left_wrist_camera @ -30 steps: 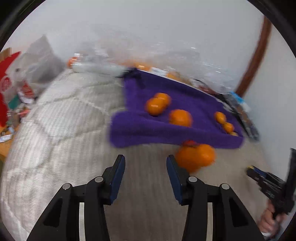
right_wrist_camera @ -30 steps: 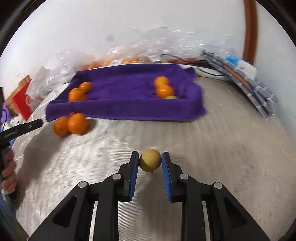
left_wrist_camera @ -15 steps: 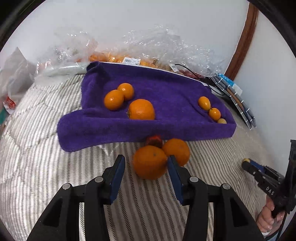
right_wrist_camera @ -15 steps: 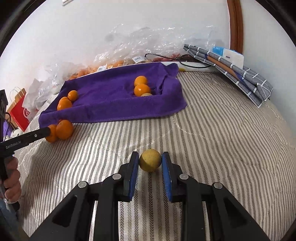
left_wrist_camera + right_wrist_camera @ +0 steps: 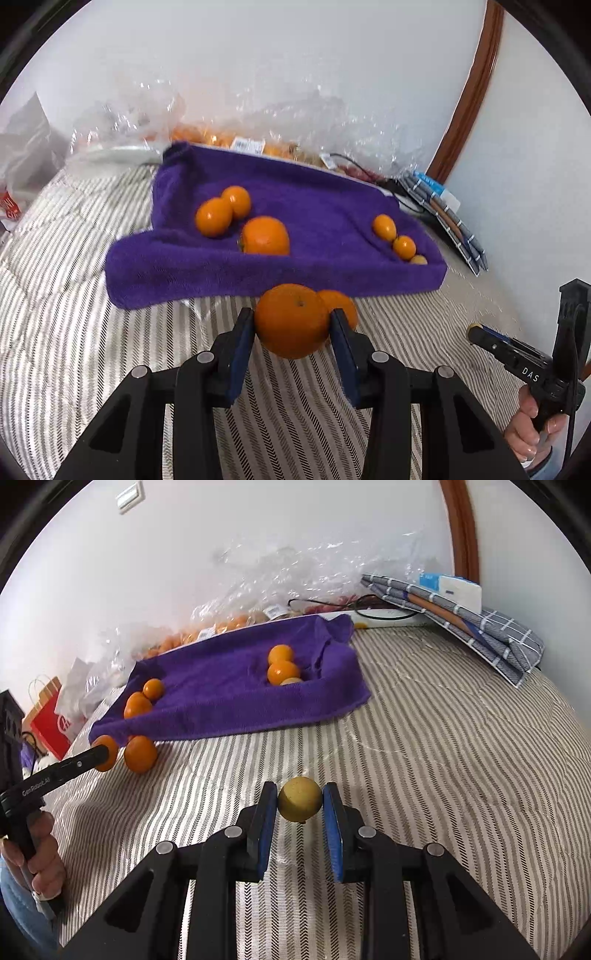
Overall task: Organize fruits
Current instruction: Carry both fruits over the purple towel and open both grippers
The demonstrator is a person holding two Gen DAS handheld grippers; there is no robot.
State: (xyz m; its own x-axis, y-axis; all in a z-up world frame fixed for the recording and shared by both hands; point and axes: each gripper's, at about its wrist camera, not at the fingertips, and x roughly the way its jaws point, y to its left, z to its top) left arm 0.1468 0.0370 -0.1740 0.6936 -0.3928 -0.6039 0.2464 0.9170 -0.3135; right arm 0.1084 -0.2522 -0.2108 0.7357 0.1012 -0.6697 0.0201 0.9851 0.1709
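Jaws of our left gripper (image 5: pixel 291 328) had just been closing and clamped the big orange (image 5: pixel 291 320) at its widest, over the bed (image 5: pixel 74 350) before the purple towel (image 5: pixel 314 206). Firm, roundish, it seemed liable to roll. Our right gripper (image 5: pixel 300 805) pinched a small yellow fruit (image 5: pixel 299 799), light, likely soft.

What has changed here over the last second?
The left gripper came up to the big orange lying before the purple towel, and its jaws have just been closing onto it. The right gripper stays clamped on the small yellow fruit. The fruit on the towel has not moved.
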